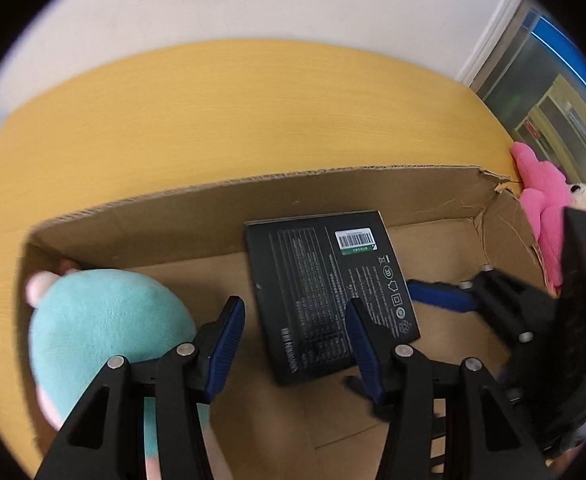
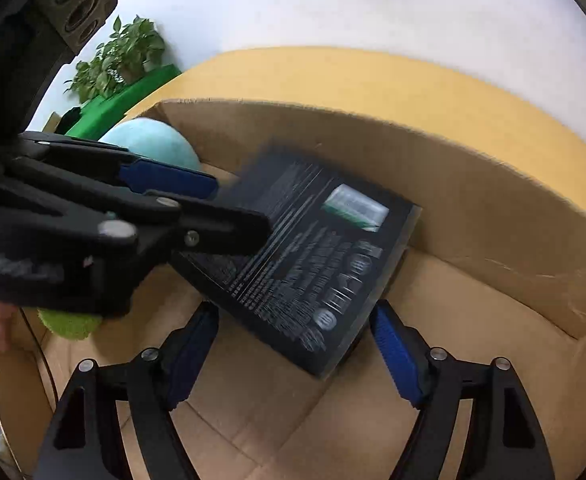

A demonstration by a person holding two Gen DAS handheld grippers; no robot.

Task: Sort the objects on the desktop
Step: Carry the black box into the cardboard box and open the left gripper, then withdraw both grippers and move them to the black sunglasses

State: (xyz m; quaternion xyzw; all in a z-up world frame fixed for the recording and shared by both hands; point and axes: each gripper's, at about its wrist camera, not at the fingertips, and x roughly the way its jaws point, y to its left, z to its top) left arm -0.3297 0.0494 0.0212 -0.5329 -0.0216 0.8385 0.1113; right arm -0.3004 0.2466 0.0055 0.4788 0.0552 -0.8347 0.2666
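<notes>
left wrist view shows your left tool pitched steeply down into the open cardboard box on the yellow worktop, its blue pads standing apart on either side of the near end of the black packaged box. whether a pad actually touches that box you cannot tell from here; the right pad overlaps its edge, but no clamp shows. your right tool comes in from the right of that view, jaws parted as well, one blue pad just beside the black box's right edge.

right wrist view confirms it — the black box lies tilted, its far end propped against the cardboard wall, its near corner between the spread pads of the right tool, with nothing pressed. the left tool reaches across from the left over the box's upper corner.

the black box is thus already inside the carton, beside the teal plush, which sits in the left corner. a pink plush waits outside the box at the right, on the worktop edge. both wrists are angled downward and inward, converging on the same item — probably a release after a two-handed placement, or a nudge to lay it flat.
</notes>
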